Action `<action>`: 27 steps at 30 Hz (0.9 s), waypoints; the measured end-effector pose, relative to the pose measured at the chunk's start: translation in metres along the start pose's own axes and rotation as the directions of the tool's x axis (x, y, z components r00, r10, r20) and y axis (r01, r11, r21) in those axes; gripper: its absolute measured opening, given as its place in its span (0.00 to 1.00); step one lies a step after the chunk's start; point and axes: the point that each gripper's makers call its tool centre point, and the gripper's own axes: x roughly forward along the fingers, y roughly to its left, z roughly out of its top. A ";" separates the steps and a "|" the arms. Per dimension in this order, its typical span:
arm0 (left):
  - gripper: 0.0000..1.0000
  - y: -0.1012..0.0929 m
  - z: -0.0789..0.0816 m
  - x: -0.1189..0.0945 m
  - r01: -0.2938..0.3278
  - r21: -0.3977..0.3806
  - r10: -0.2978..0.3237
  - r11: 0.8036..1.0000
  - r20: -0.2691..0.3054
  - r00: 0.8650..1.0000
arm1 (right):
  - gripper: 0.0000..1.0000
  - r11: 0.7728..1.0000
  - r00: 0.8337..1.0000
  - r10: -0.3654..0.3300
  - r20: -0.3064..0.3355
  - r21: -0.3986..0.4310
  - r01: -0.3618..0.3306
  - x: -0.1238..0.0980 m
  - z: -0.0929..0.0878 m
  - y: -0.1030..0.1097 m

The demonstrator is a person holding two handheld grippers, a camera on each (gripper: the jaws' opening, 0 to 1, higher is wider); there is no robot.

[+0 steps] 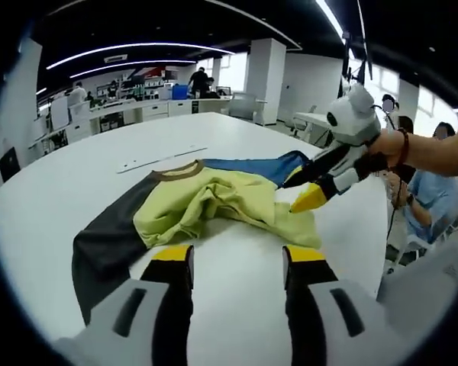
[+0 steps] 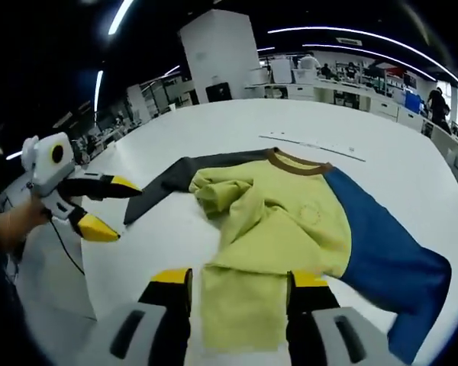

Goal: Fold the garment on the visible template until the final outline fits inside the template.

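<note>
Two open, empty hand-held grippers, left [image 1: 237,255] and right [image 2: 240,280], flank a limp yellow, grey and blue cotton sweatshirt [image 2: 290,221] on the white bench [image 1: 237,133], likely light and best pinched at hem or sleeve.

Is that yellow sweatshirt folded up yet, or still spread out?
Partly folded. The sweatshirt has its yellow body bunched and doubled over, while the grey sleeve and blue sleeve lie stretched outward.

Garment [image 2: 290,221] on white table [image 2: 214,122]
</note>
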 end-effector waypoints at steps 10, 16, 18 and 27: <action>0.39 0.006 0.014 0.028 0.000 -0.028 0.001 1.000 0.013 1.000 | 0.38 0.999 0.996 0.040 -0.077 -0.022 -0.042 -0.003 -0.045 0.027; 0.32 0.009 0.017 0.047 -0.001 -0.026 0.001 1.000 0.010 1.000 | 0.35 0.999 0.995 0.044 -0.089 -0.014 -0.045 -0.003 -0.054 0.033; 0.30 0.011 0.017 0.055 0.002 -0.028 -0.002 1.000 0.012 1.000 | 0.34 0.999 0.995 0.044 -0.087 -0.014 -0.045 -0.003 -0.056 0.035; 0.23 0.022 0.010 0.082 -0.024 -0.029 0.023 0.999 -0.022 0.999 | 0.27 0.999 0.993 -0.009 -0.116 -0.054 0.003 0.000 -0.072 0.031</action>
